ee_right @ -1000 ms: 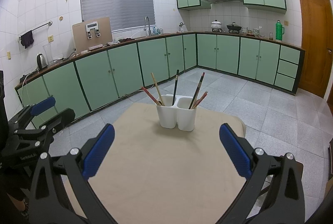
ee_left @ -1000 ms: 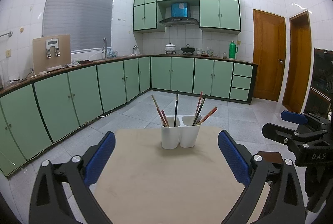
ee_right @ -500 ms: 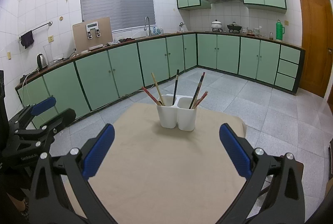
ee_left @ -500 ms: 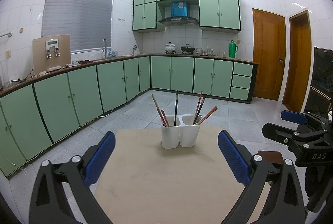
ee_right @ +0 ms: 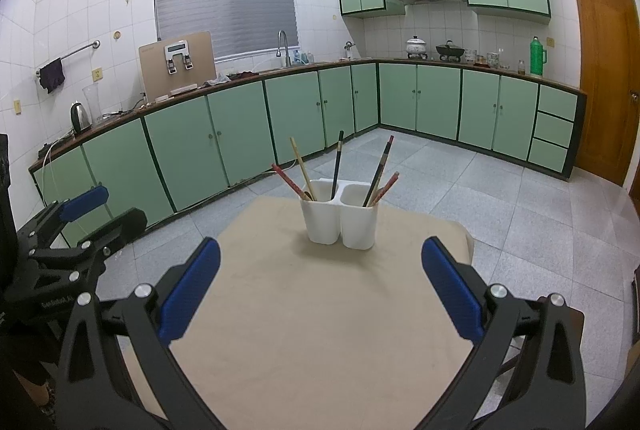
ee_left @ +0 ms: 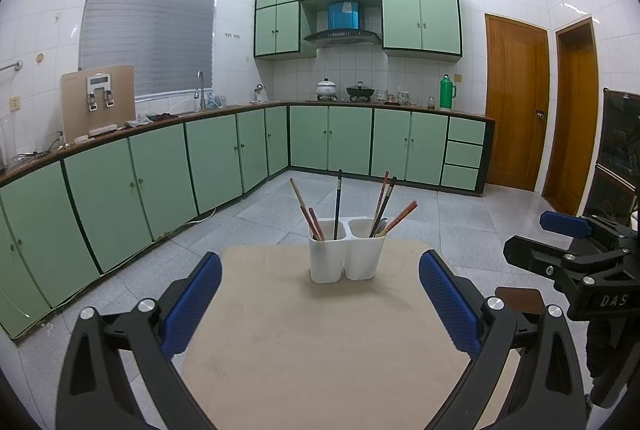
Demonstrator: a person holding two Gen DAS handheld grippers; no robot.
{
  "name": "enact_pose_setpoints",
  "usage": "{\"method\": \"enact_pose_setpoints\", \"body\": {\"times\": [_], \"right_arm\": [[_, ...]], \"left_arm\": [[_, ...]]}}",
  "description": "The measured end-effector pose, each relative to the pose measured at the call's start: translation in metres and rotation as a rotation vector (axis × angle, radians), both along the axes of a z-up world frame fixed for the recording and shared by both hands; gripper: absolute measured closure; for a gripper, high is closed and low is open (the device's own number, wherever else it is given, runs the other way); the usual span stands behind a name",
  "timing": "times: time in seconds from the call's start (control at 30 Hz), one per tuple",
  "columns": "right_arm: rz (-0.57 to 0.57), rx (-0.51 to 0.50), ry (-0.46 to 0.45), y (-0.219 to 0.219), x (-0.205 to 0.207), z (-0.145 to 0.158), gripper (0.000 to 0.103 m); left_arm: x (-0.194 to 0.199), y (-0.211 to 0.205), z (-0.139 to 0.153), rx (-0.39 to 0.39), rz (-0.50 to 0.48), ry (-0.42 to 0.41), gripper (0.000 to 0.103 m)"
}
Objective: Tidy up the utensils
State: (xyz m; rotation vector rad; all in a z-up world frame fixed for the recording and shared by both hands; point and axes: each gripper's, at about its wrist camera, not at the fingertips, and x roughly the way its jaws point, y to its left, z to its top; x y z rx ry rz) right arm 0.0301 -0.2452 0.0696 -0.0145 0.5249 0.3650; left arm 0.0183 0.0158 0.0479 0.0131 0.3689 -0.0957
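A white two-compartment utensil holder (ee_left: 346,254) (ee_right: 339,216) stands at the far end of a beige table (ee_left: 320,342) (ee_right: 320,330). Chopsticks (ee_left: 310,208) (ee_right: 300,166) and a spoon lean out of both compartments. My left gripper (ee_left: 320,304) is open, well short of the holder, with nothing between its blue pads. My right gripper (ee_right: 320,290) is open too, at a similar distance and empty. Each gripper shows at the edge of the other's view: the right gripper (ee_left: 572,254) at the right, the left gripper (ee_right: 76,230) at the left.
Green cabinets (ee_left: 160,170) line the left and far walls under a counter carrying a sink tap, pots and a green flask (ee_left: 447,92). Wooden doors (ee_left: 516,102) stand at the right. Grey tiled floor (ee_right: 500,198) surrounds the table.
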Motion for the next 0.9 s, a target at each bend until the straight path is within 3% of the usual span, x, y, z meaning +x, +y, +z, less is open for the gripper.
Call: {"method": "enact_pose_setpoints", "body": {"times": [0.9], "right_arm": [[-0.002,-0.006,0.009,-0.0001,0.0024,-0.01,0.005]], "left_arm": [[0.0015,0.0009,0.001,0.001,-0.009,0.01,0.006]]}}
